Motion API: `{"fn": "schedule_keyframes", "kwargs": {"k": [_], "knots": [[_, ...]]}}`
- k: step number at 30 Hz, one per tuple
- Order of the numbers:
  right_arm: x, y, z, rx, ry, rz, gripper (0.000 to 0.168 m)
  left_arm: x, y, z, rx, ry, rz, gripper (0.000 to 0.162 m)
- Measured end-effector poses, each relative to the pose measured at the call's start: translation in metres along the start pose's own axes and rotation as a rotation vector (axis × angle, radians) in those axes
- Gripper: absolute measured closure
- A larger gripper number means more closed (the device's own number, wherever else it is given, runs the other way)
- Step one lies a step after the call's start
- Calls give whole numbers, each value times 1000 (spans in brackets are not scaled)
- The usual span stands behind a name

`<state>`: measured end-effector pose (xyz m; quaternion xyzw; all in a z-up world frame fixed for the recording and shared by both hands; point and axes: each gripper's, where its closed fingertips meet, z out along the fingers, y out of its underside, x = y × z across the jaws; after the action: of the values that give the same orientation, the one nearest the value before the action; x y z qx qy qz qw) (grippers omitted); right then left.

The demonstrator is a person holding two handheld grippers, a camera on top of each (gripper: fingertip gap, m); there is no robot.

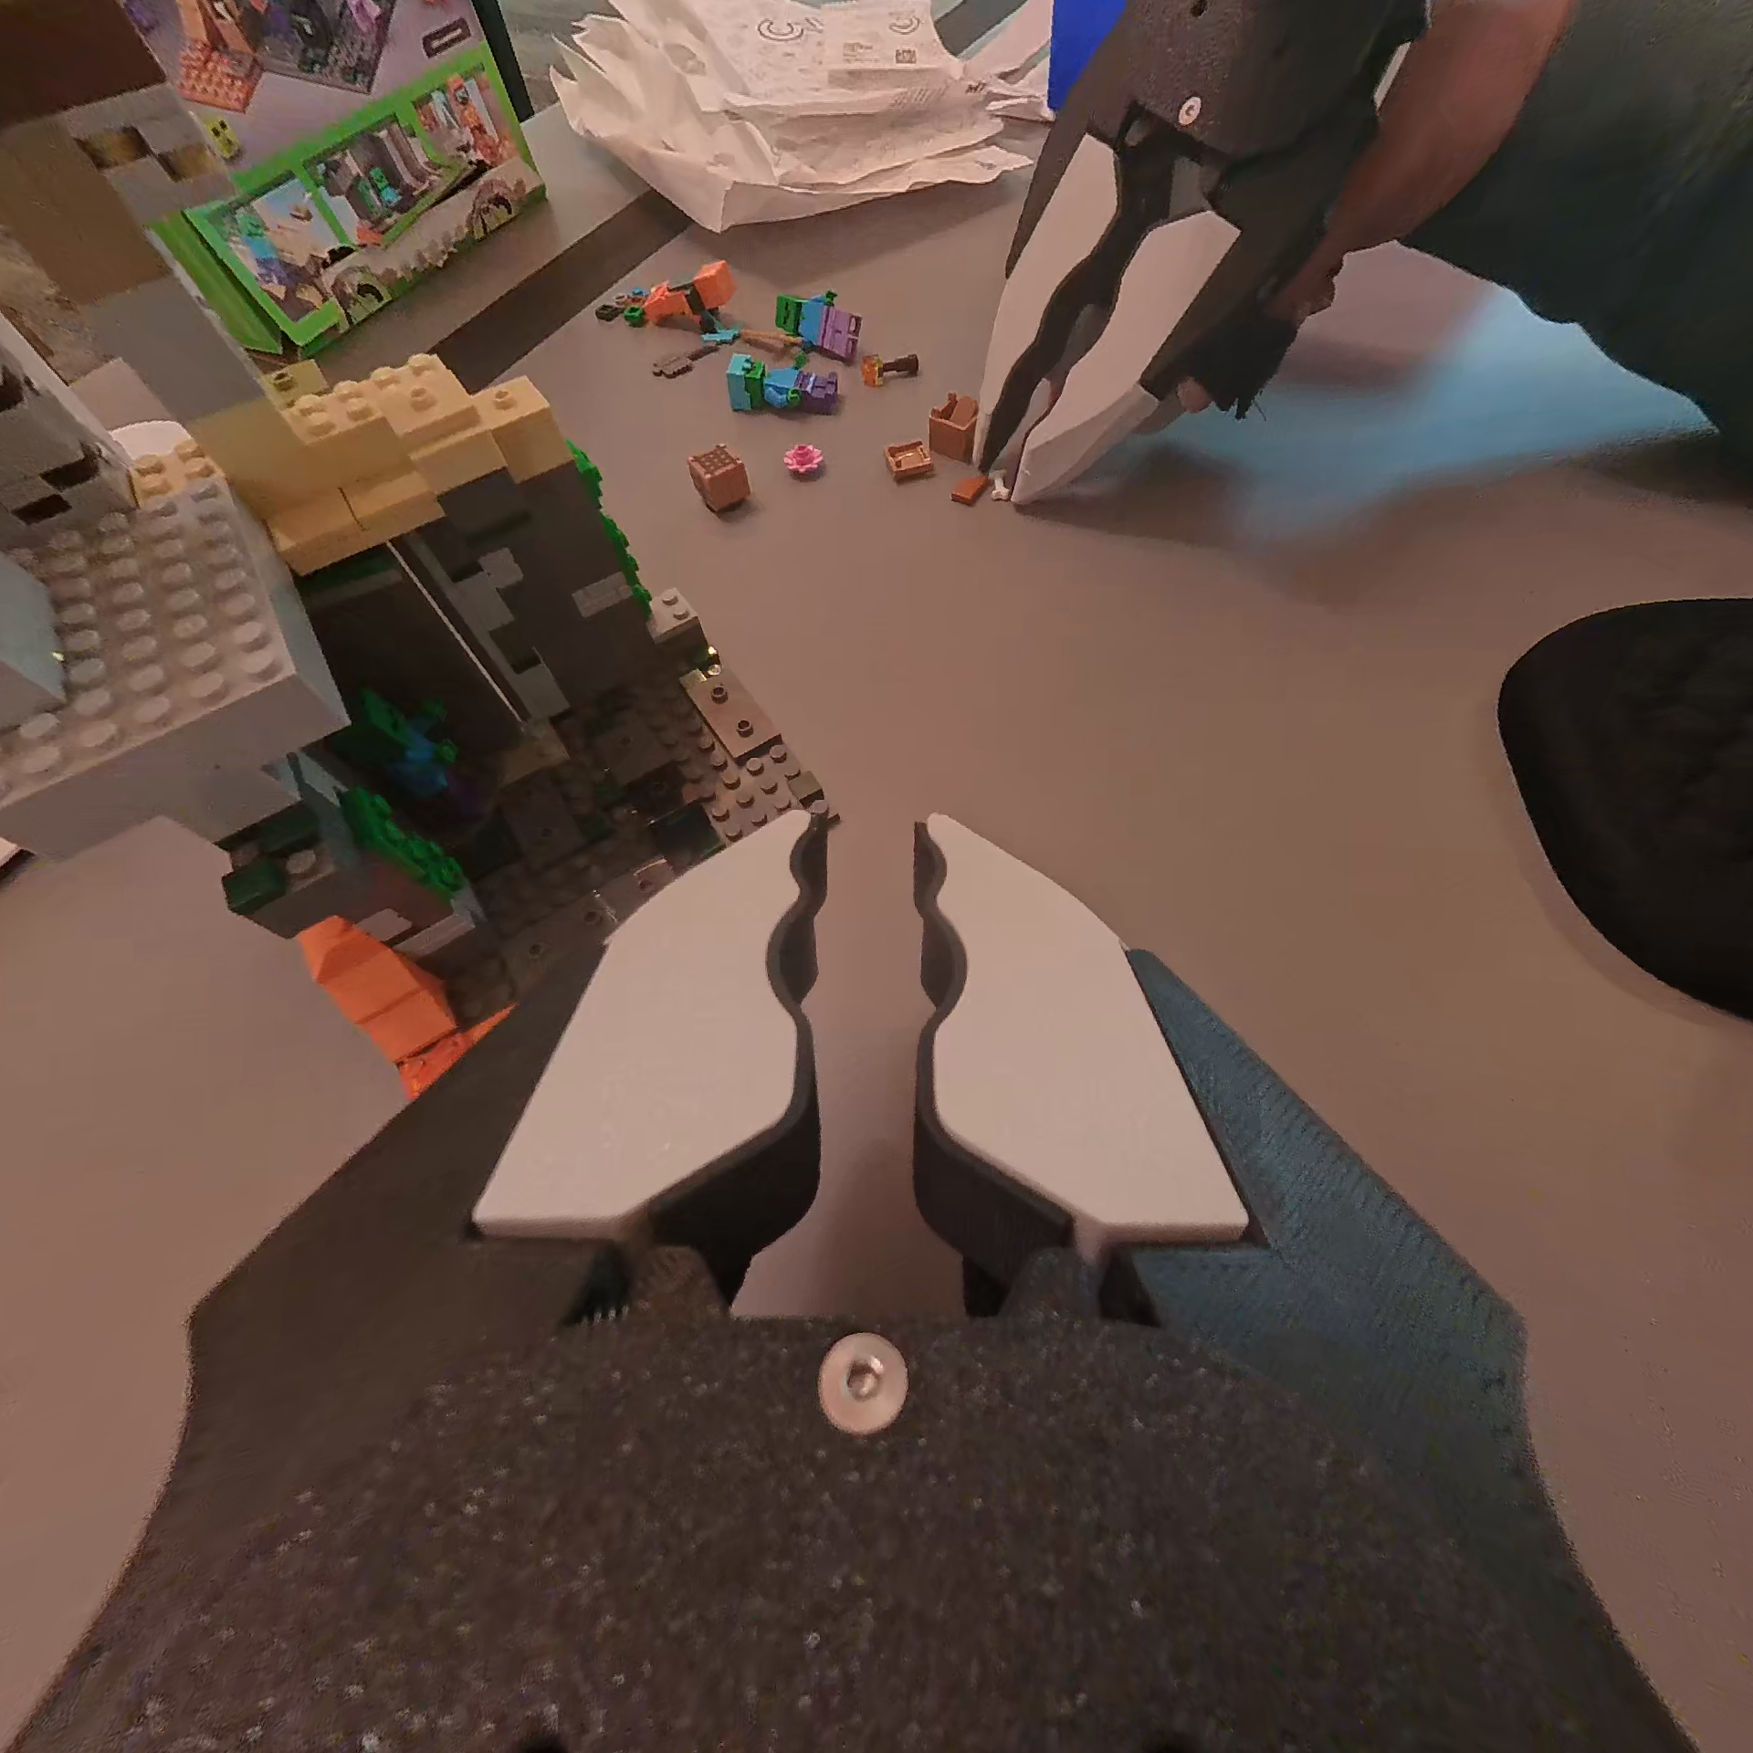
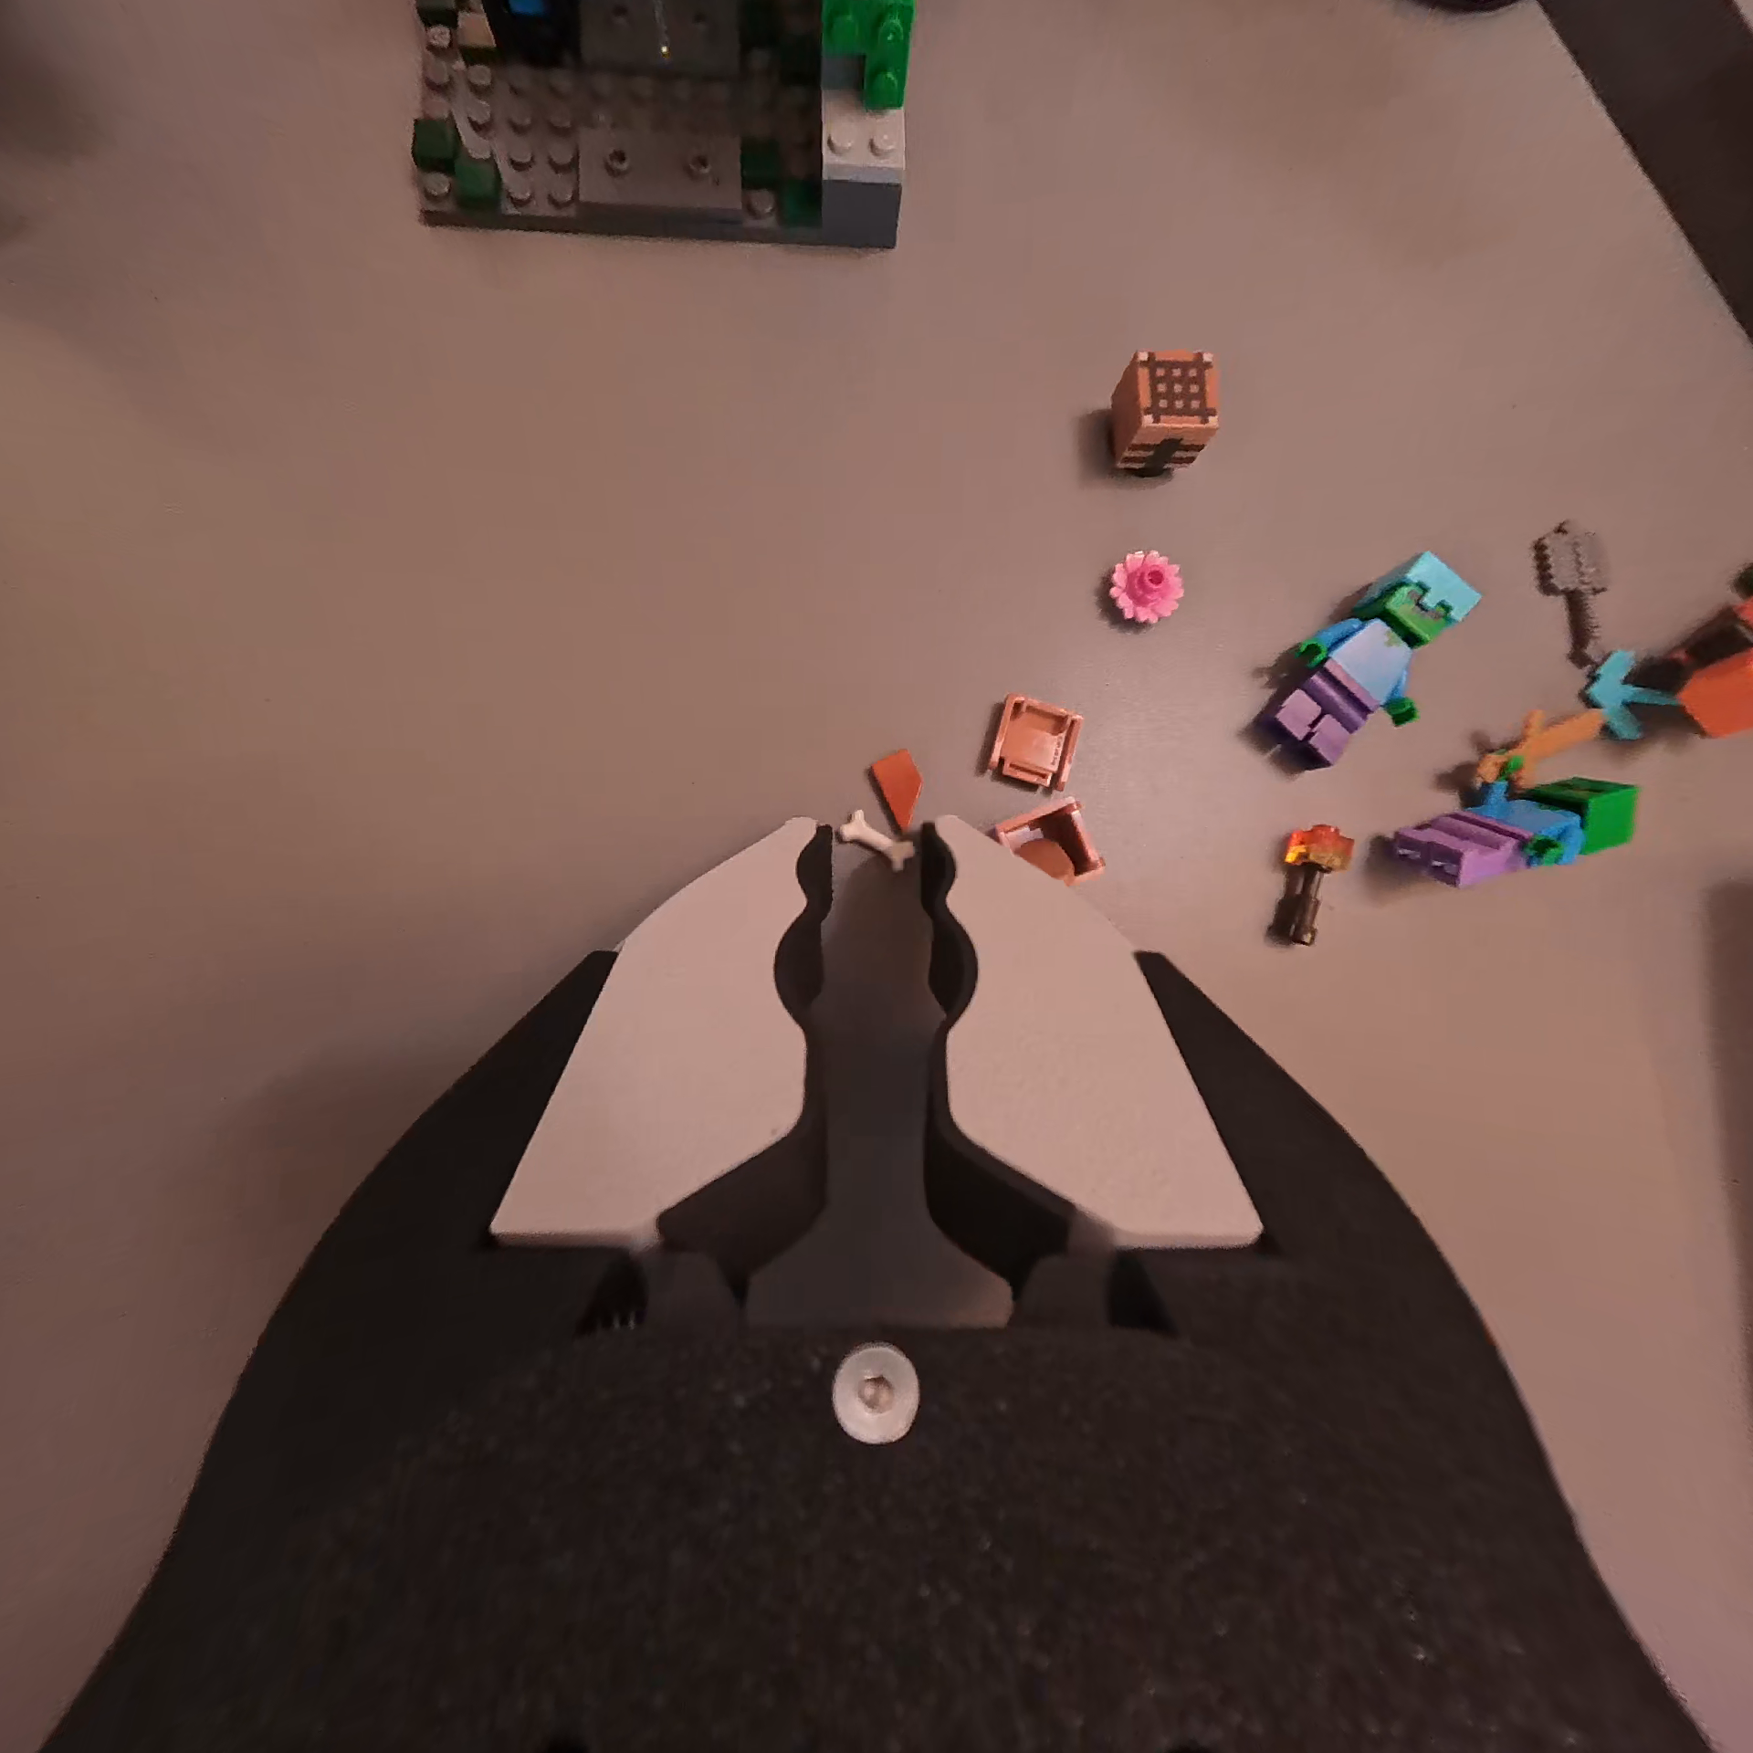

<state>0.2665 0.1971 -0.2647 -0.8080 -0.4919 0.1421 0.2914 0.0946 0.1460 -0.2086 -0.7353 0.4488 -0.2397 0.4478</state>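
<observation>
White bone (image 2: 875, 839) btwn right claw (image 2: 873, 835) tips

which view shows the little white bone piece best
The right wrist view: the white bone piece lies sharp and close on the table, between the open right gripper tips. In the left wrist view it is only a tiny white speck at that gripper's tips, its shape unreadable.

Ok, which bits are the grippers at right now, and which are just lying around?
At the grippers: right gripper, open, tips either side of white bone; left gripper, open, beside brick building.
Lying around: pink flower, brown cube, torch, orange tile.
</observation>
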Motion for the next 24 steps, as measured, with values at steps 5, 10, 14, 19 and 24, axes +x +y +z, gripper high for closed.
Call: {"fn": "schedule_keyframes", "kwargs": {"k": [5, 10, 14, 19, 24], "knots": [[-2, 1, 0, -9, -29, 32, 163, 2, 2, 1, -6, 8, 4, 145], [-3, 2, -1, -21, -25, 21, 165, 3, 2, 1, -3, 15, 3, 145], [-3, 2, -4, 4, -25, 39, 167, 5, 3, 2, -3, 21, 4, 146], [10, -8, -17, 94, 32, 73, 168, 4, 0, 1, 14, 16, 8, 146], [28, -15, -28, 172, 122, 105, 168, 4, 0, 1, 17, 18, 2, 147]]}}
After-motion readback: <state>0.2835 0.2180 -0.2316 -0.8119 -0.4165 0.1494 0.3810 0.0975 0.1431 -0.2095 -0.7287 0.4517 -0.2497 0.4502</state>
